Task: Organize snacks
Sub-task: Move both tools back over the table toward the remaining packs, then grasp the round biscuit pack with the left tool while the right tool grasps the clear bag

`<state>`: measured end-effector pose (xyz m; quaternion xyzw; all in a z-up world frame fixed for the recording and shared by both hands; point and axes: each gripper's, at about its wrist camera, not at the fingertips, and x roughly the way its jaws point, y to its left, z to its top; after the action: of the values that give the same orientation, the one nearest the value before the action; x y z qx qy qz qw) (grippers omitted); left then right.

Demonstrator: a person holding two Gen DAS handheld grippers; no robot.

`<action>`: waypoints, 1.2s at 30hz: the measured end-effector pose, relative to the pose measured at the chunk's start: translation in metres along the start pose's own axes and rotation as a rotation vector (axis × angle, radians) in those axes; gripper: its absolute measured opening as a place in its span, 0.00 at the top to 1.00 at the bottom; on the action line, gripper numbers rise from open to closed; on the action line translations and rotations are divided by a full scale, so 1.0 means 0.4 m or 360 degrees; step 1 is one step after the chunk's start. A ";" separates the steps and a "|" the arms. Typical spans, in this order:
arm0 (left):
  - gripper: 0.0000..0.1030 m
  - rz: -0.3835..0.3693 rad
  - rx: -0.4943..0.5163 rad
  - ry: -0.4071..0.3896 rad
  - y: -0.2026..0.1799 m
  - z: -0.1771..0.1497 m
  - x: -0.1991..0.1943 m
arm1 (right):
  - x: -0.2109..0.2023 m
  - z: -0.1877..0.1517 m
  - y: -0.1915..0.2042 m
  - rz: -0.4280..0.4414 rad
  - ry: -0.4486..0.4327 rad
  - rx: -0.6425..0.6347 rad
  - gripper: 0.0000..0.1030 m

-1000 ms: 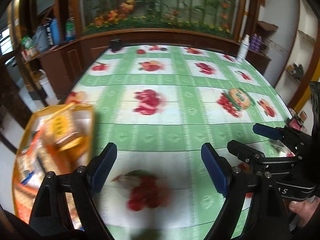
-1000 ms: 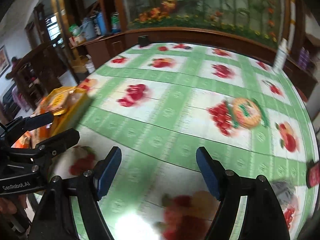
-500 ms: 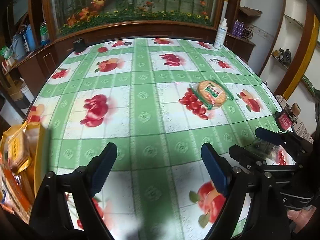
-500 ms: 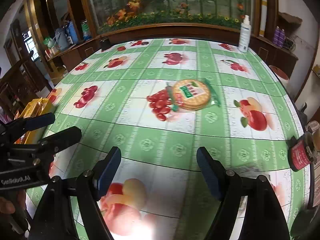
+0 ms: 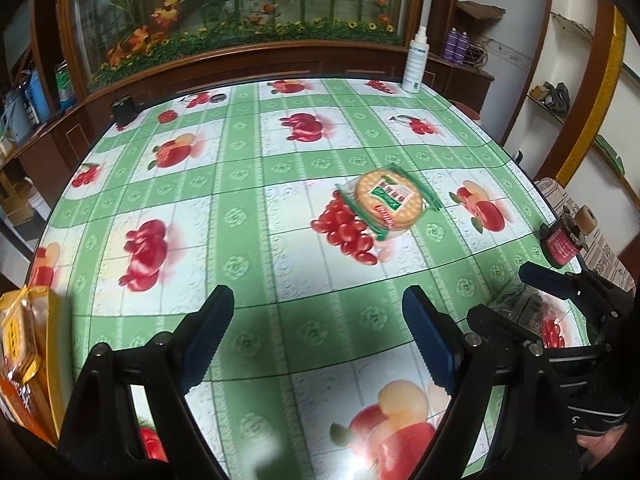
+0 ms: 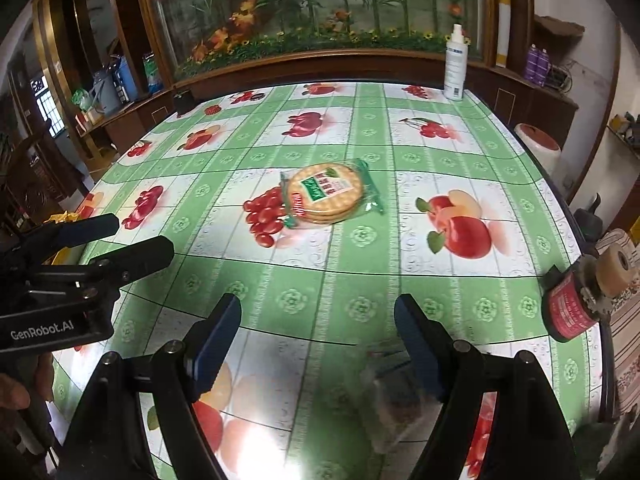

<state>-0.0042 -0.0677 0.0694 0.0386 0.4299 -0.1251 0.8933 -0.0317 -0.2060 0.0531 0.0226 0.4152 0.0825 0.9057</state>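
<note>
A round pack of biscuits in clear green-trimmed wrap (image 5: 387, 199) lies mid-table; it also shows in the right wrist view (image 6: 326, 193). A yellow box holding snack packets (image 5: 24, 340) stands at the table's left edge. A clear, crumpled packet (image 6: 394, 396) lies close under my right gripper. My left gripper (image 5: 320, 334) is open and empty, over the near part of the table. My right gripper (image 6: 318, 340) is open and empty, to the right of the left one, and shows in the left wrist view (image 5: 516, 292).
The table has a green and white fruit-print cloth (image 5: 240, 184). A white spray bottle (image 6: 456, 64) stands at the far right edge. A red roll holder with tape (image 6: 576, 304) sits at the right edge. A small black object (image 5: 122, 110) is at the far left. Wooden cabinets lie behind.
Both grippers have swung to the right, away from the yellow box, so the biscuit pack now sits ahead of them. Both stayed open and empty.
</note>
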 end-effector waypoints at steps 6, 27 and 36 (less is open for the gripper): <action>0.16 -0.0001 0.0035 0.0029 -0.025 0.019 0.034 | -0.008 0.002 -0.038 -0.0016 -0.0009 0.0030 0.23; 0.16 -0.0314 0.0219 0.0175 -0.094 0.150 0.194 | -0.060 -0.013 -0.187 0.0062 -0.0001 0.0178 0.20; 0.16 -0.0360 0.0272 0.0246 -0.139 0.217 0.300 | -0.067 -0.044 -0.231 0.0137 0.0030 0.0297 0.19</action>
<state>0.1195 -0.1594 0.0326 0.0753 0.4869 -0.2577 0.8312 -0.0501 -0.3020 0.0517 0.1240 0.4281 0.0826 0.8914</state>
